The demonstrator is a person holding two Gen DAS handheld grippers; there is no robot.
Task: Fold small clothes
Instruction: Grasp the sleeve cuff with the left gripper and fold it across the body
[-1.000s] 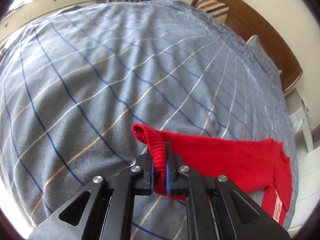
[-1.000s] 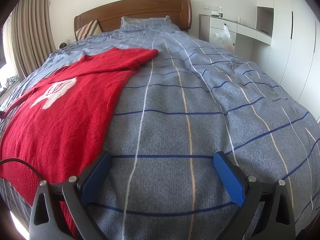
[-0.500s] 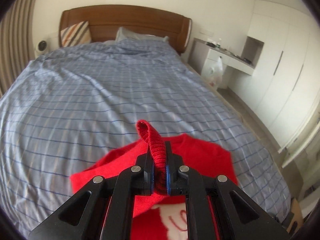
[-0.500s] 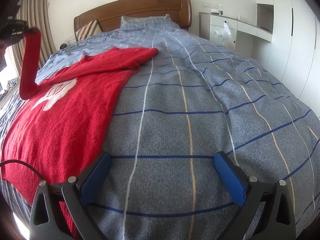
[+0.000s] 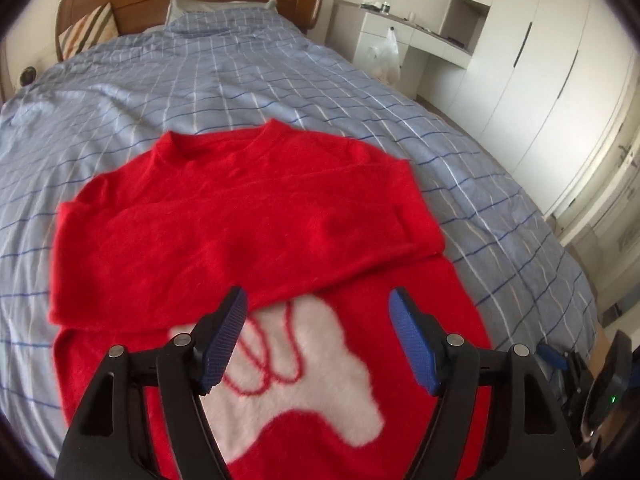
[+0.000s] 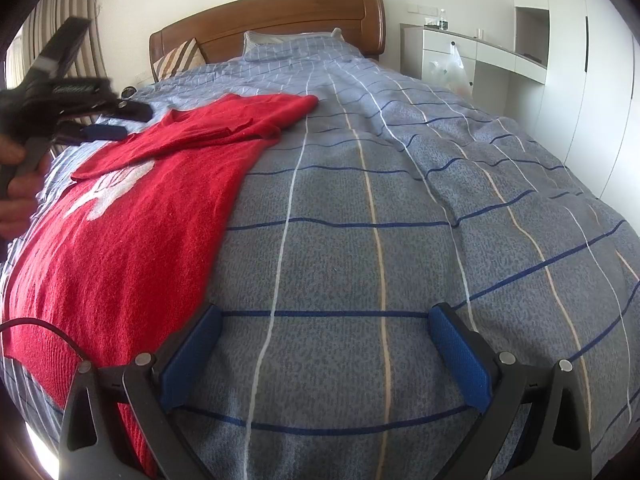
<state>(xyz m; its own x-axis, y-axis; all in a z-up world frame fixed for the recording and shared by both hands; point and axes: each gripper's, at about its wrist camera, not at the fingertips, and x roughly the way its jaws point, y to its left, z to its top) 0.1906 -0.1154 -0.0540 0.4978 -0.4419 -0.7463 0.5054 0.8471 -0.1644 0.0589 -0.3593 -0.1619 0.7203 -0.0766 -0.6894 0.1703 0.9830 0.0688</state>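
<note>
A red knit sweater (image 5: 240, 216) with a white motif (image 5: 296, 364) lies flat on the blue checked bed. One sleeve (image 5: 224, 248) lies folded across its chest. My left gripper (image 5: 318, 312) is open and empty, held above the motif. In the right wrist view the sweater (image 6: 132, 216) lies to the left, and the left gripper (image 6: 100, 124) hovers over its far part. My right gripper (image 6: 324, 340) is open and empty, low over bare bedding to the right of the sweater's hem.
The bed (image 6: 400, 184) has a wooden headboard (image 6: 280, 20), a striped cushion (image 5: 86, 28) and a pillow (image 5: 224, 12) at the far end. A white desk with a plastic bag (image 5: 386, 56) and wardrobes (image 5: 552, 92) stand on the right. The right gripper's cable (image 6: 44, 330) crosses the hem.
My left gripper carried the sleeve cuff up and over the sweater, then opened and let it go. The sleeve now lies across the chest. The right gripper has stayed still.
</note>
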